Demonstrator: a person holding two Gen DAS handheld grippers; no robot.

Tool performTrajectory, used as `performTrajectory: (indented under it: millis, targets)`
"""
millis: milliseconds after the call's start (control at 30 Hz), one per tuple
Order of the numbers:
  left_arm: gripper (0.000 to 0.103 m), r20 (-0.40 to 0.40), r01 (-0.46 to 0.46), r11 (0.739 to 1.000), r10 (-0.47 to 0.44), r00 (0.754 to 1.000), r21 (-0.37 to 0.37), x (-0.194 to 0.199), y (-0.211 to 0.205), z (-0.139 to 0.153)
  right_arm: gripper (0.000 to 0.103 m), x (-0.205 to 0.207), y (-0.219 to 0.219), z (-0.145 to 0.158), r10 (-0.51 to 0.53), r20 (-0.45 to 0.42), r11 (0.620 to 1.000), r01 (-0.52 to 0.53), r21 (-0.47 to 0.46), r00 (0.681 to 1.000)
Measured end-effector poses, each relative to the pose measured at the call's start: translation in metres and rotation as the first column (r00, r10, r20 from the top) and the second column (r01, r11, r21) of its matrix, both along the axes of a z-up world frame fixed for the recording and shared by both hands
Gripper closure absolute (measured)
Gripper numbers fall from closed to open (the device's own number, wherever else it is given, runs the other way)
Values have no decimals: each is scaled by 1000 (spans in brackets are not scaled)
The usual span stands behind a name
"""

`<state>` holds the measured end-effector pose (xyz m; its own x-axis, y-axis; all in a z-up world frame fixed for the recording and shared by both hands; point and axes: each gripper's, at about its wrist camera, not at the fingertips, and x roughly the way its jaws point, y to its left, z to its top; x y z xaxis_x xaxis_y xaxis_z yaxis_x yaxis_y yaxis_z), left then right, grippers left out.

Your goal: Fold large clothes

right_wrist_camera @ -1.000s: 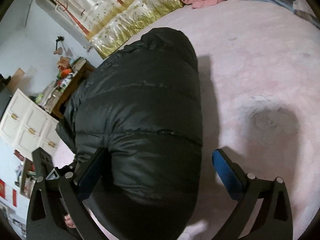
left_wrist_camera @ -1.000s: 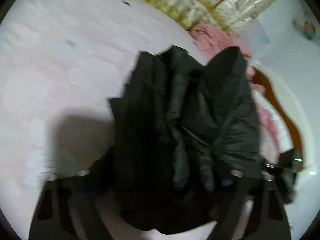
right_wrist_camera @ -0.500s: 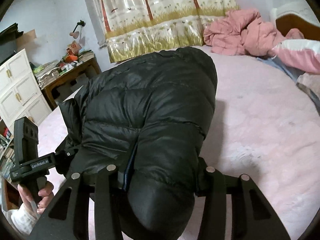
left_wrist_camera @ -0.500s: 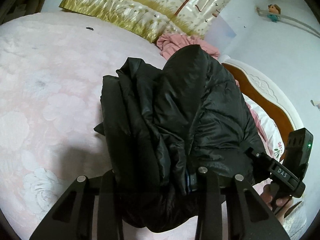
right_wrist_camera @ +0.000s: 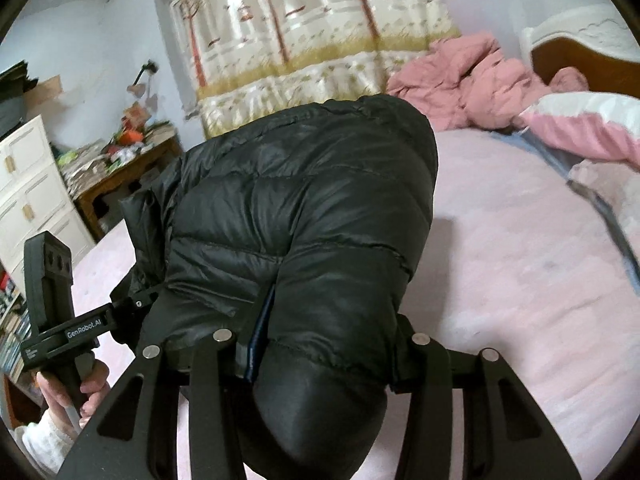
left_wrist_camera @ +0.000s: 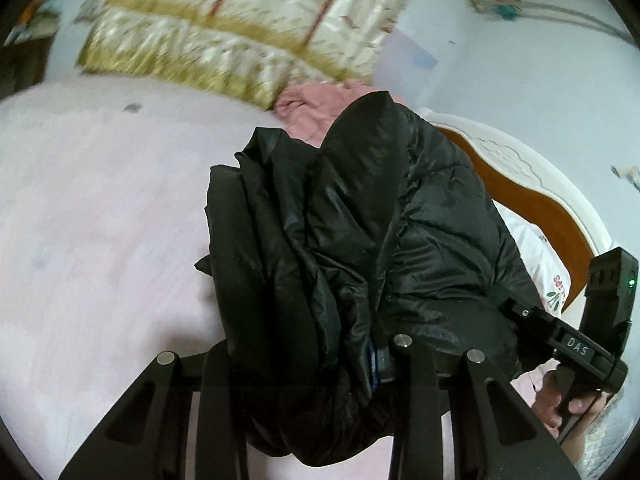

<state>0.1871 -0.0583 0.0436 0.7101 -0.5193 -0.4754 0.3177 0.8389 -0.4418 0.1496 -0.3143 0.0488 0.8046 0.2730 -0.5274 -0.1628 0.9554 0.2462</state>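
Here, in the left wrist view, the left gripper has just been closing and now pinches a bunched end of the black puffer jacket, which hangs above the pink bedsheet. The right gripper enters at the right edge, biting the same bundle.

In the right wrist view, the right gripper, its jaws also just closed in, clamps the quilted jacket; the left gripper bites its far side, near the crumpled pink clothes. The step looks like lifting the folded bundle. Next it probably needs both grips kept firm while it is carried and lowered flat, without slumping open.
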Motion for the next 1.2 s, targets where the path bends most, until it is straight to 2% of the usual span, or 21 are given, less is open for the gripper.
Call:
performTrajectory:
  millis: [67, 167, 233, 300, 367, 467, 567, 633, 700, 767, 833, 867, 900, 933, 967, 1000, 1033, 1100, 1200]
  targets:
    - [69, 41, 39, 999, -41, 998, 38, 25, -33, 20, 59, -1, -19, 11, -58, 28, 998, 58, 12, 998]
    - [71, 58, 118, 992, -121, 991, 45, 71, -85, 41, 59, -5, -47, 24, -172, 72, 985, 172, 16, 982]
    - [73, 62, 176, 984, -178, 982, 32, 106, -126, 51, 59, -3, -70, 26, -265, 78, 964, 264, 27, 961]
    - [73, 98, 225, 973, -229, 968, 51, 136, -171, 57, 59, 2, -95, 24, -347, 64, 937, 343, 57, 936]
    - [73, 102, 260, 964, -265, 959, 64, 163, -215, 59, 59, 8, -120, 15, -429, 42, 901, 423, 96, 902]
    - [74, 84, 304, 951, -308, 948, 54, 202, -283, 50, 59, 21, -138, -8, -527, -1, 845, 525, 105, 850]
    - [76, 132, 332, 931, -352, 927, 152, 225, -349, 40, 59, 43, -157, -35, -587, -87, 793, 593, 142, 805]
    - [76, 135, 373, 912, -396, 908, 167, 243, -389, 28, 59, 58, -174, -47, -629, -136, 745, 644, 177, 765]
    - [76, 131, 409, 897, -431, 893, 165, 261, -419, 16, 59, 74, -189, -56, -688, -141, 696, 702, 149, 712]
    - [73, 101, 421, 881, -449, 888, 217, 277, -447, 2, 56, 82, -205, -66, -723, -161, 647, 740, 184, 672]
    - [61, 94, 366, 875, -413, 906, 317, 281, -461, -13, 51, 93, -219, -79, -729, -206, 625, 757, 191, 653]
    - [51, 114, 322, 877, -383, 917, 356, 281, -459, -18, 44, 97, -222, -84, -718, -221, 632, 752, 189, 659]
    - [39, 134, 293, 880, -364, 922, 373, 278, -452, -21, 41, 99, -223, -89, -699, -231, 650, 736, 187, 676]
    - [34, 160, 251, 885, -334, 929, 392, 277, -442, -21, 34, 99, -224, -91, -691, -234, 660, 729, 183, 684]
    - [24, 184, 211, 891, -304, 935, 403, 277, -429, -19, 24, 98, -225, -91, -688, -240, 662, 727, 179, 685]
    - [19, 206, 180, 898, -280, 937, 402, 276, -417, -14, 20, 95, -230, -91, -688, -255, 659, 732, 174, 680]
    - [18, 228, 156, 906, -260, 938, 394, 273, -403, -8, 14, 91, -233, -91, -687, -267, 654, 735, 179, 676]
    - [17, 258, 127, 917, -236, 937, 379, 262, -378, 4, 12, 76, -235, -86, -678, -279, 649, 732, 209, 680]
    - [11, 220, 161, 936, -236, 947, 312, 244, -343, 16, 10, 54, -237, -76, -686, -270, 627, 737, 252, 676]
